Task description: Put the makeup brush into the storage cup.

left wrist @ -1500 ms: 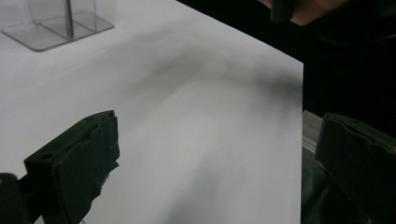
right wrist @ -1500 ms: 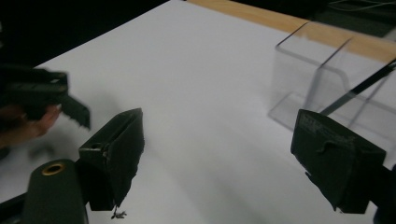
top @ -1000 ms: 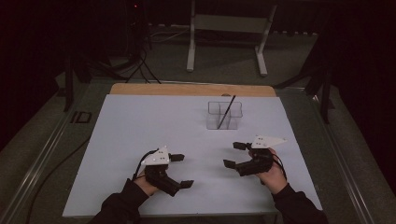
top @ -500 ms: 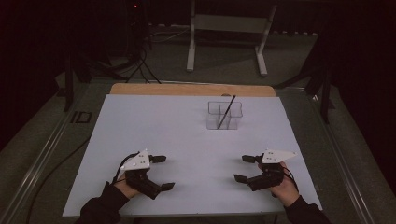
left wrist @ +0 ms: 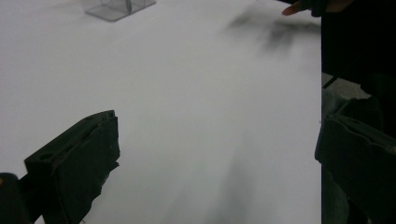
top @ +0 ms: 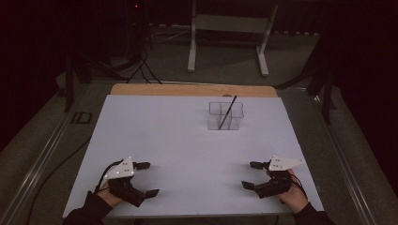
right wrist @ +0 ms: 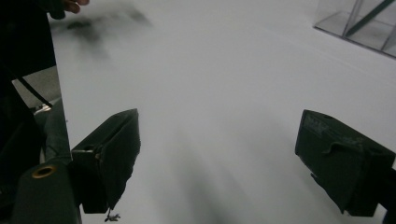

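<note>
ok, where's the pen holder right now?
High view: the clear compartmented holder stands on the far half of the white table, right of centre, with a dark pen leaning in it, well beyond both grippers.

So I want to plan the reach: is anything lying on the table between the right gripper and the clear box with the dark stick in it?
Nothing visible: only bare white tabletop lies between the right gripper and the clear plastic compartment box holding the thin dark stick.

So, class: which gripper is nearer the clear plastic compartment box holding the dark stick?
Right. The right gripper sits at the table's near edge, slightly right of the clear plastic compartment box; the left gripper is near too, but far to its left.
</note>
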Demonstrator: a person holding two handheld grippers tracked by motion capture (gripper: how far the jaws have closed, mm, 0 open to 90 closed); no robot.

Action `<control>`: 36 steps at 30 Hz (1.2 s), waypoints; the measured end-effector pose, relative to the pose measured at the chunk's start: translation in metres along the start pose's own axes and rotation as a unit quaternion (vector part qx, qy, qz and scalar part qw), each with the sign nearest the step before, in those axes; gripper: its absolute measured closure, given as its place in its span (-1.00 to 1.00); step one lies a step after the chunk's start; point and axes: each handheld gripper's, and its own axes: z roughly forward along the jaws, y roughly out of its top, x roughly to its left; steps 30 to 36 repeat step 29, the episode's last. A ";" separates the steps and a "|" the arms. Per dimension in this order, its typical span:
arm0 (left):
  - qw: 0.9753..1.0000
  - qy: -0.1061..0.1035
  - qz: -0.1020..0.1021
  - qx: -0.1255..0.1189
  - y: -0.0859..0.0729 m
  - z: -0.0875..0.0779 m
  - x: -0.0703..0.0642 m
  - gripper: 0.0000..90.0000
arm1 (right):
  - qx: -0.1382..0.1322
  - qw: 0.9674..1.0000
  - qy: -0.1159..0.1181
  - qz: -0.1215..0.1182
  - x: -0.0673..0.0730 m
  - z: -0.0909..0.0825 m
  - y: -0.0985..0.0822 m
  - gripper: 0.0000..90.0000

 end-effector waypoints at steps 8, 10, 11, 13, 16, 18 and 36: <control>1.000 0.008 -0.009 0.005 -0.011 -0.012 0.005 -0.98 | 0.012 1.000 -0.024 -0.004 -0.002 -0.008 -0.011 -0.66; 1.000 0.008 -0.010 0.003 -0.012 -0.014 0.005 -0.98 | 0.014 1.000 -0.026 -0.006 -0.002 -0.011 -0.014 -0.66; 1.000 0.009 -0.011 0.001 -0.012 -0.015 0.006 -0.98 | 0.012 1.000 -0.028 -0.008 -0.003 -0.012 -0.016 -0.66; 1.000 0.010 -0.016 -0.003 -0.013 -0.015 0.007 -0.98 | 0.009 1.000 -0.029 -0.006 -0.004 -0.014 -0.019 -0.66; 1.000 0.013 -0.019 -0.009 -0.014 -0.015 0.008 -0.98 | 0.007 0.999 -0.034 -0.007 -0.006 -0.016 -0.021 -0.65; 1.000 0.015 -0.018 -0.013 -0.014 -0.015 0.009 -0.98 | 0.005 0.999 -0.033 -0.002 -0.007 -0.016 -0.022 -0.65; 1.000 0.013 -0.018 -0.015 -0.013 -0.012 0.008 -0.98 | 0.013 0.999 -0.036 -0.012 -0.007 -0.014 -0.022 -0.66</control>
